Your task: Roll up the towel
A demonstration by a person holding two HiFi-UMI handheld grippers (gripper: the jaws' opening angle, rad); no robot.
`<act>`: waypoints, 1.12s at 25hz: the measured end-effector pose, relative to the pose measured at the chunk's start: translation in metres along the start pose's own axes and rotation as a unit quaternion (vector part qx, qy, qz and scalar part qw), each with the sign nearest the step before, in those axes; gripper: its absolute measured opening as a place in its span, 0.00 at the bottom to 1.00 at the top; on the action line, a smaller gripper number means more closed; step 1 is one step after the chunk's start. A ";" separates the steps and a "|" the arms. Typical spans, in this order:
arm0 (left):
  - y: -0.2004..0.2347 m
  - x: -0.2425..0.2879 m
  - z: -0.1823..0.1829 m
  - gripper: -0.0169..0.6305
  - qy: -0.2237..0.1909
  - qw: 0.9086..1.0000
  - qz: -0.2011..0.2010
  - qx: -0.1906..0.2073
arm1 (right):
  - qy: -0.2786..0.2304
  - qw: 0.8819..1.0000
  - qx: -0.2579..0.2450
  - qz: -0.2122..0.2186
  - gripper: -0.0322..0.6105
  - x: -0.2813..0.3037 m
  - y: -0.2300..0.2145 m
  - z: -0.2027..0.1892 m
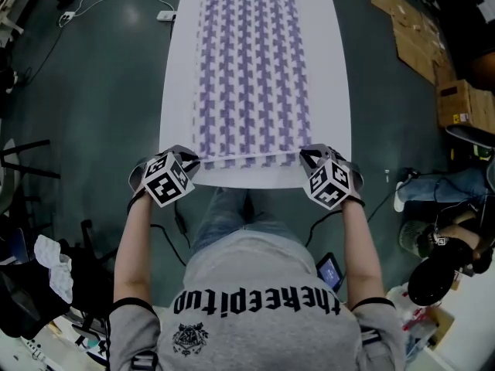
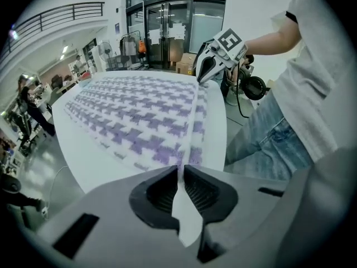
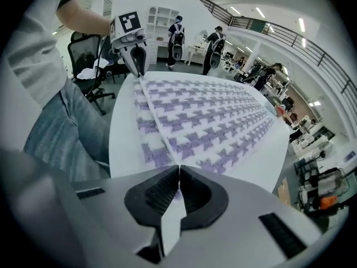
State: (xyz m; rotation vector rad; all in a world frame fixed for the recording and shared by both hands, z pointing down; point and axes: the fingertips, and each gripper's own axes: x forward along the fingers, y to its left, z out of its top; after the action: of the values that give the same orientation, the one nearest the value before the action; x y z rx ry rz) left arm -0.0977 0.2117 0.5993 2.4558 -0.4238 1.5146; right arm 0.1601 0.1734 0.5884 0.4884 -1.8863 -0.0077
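Head view: purple-and-white patterned towel (image 1: 251,68) spread lengthwise on the white counter (image 1: 334,91), with its near end turned over in a narrow fold close to the counter's near edge. Left tongs (image 1: 188,161) at the fold's left corner, right tongs (image 1: 309,158) at its right corner.
Left gripper view: left tongs clamped on towel cloth.
Right gripper view: right tongs closed tight on towel cloth.
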 end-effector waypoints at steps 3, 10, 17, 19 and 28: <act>0.000 0.010 -0.003 0.09 0.009 1.000 0.015 0.004 | 0.019 1.000 -0.007 -0.008 0.06 0.011 0.006 -0.007; 0.038 0.001 0.013 0.09 -0.006 0.994 0.103 -0.033 | 0.024 0.998 0.047 -0.020 0.06 0.014 -0.006 -0.021; 0.008 -0.024 0.032 0.16 -0.069 0.988 0.104 0.089 | 0.019 0.993 0.115 -0.022 0.06 0.027 -0.018 -0.009; -0.014 -0.008 0.012 0.23 -0.027 0.991 0.073 0.107 | 0.013 0.991 0.127 -0.028 0.06 0.026 -0.014 -0.005; -0.012 0.024 -0.007 0.24 0.020 0.996 0.059 0.066 | -0.049 0.983 0.168 -0.052 0.06 -0.009 -0.045 -0.009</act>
State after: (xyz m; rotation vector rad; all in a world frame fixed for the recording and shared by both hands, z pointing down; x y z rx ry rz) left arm -0.0888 0.2221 0.6231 2.5339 -0.4830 1.6871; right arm 0.1854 0.1376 0.5727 0.8311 -1.9650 0.2248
